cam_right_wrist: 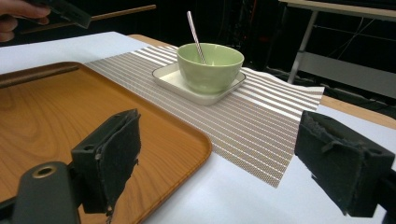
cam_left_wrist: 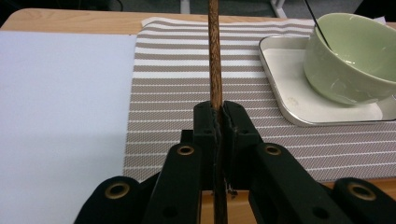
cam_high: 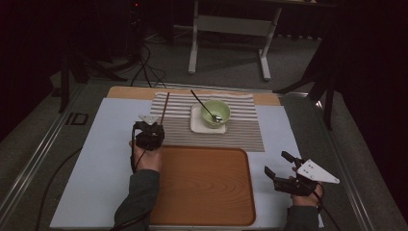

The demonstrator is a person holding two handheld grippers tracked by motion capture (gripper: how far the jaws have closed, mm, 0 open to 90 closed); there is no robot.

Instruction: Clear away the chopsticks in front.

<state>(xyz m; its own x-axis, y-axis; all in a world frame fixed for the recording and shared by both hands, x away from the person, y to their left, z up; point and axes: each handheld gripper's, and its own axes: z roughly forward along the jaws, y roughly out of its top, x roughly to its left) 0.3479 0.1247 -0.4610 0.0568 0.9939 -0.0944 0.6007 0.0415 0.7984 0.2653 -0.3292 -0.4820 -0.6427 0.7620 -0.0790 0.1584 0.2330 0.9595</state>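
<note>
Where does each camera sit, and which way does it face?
High view: above the person's side, looking forward and down on the wooden tray; forearms and both grippers show, left gripper, right gripper.
Left gripper view: rides the left gripper, looking along its jaws shut on brown chopsticks over the striped placemat.
Right gripper view: rides the right gripper, jaws apart, facing the placemat from the tray's side.
All share the green bowl with its spoon.

The right claw (cam_right_wrist: 217, 158) gapes wide over the wooden tray's (cam_right_wrist: 56, 112) corner, facing the green bowl (cam_right_wrist: 210, 65).
</note>
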